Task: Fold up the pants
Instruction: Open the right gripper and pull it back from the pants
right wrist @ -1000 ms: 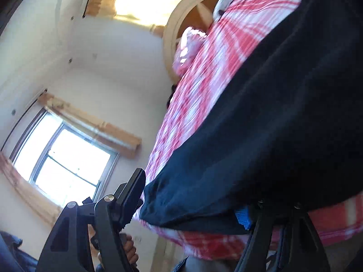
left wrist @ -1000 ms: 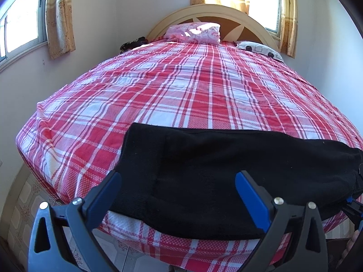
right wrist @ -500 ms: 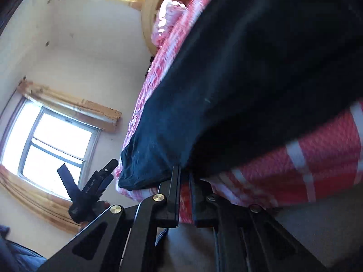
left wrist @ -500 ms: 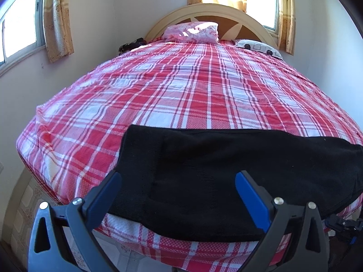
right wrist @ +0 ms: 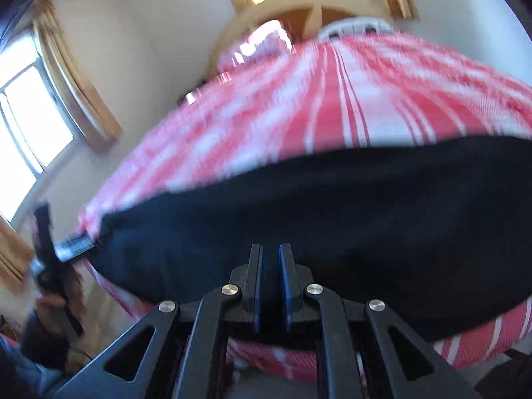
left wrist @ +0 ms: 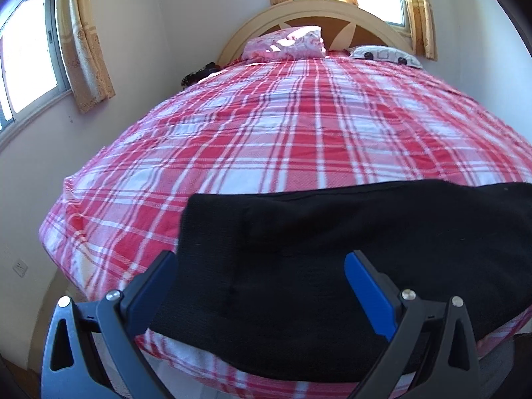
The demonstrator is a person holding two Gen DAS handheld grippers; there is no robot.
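The black pants lie flat on the plaid bed, lower half of the frame. The left tool stands wide above them. The right tool is nearly closed; a grip on the fabric cannot be confirmed.

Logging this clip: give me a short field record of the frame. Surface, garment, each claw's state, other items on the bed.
surface: bed with red and white plaid sheet
garment: black pants, lying flat along the near edge of the bed
left claw: open, blue pads either side of the pants, not pressing
right claw: nearly closed; pants edge seems pinched between the pads
other items: pink pillow and white patterned pillow at the headboard
image quality: right wrist view blurred
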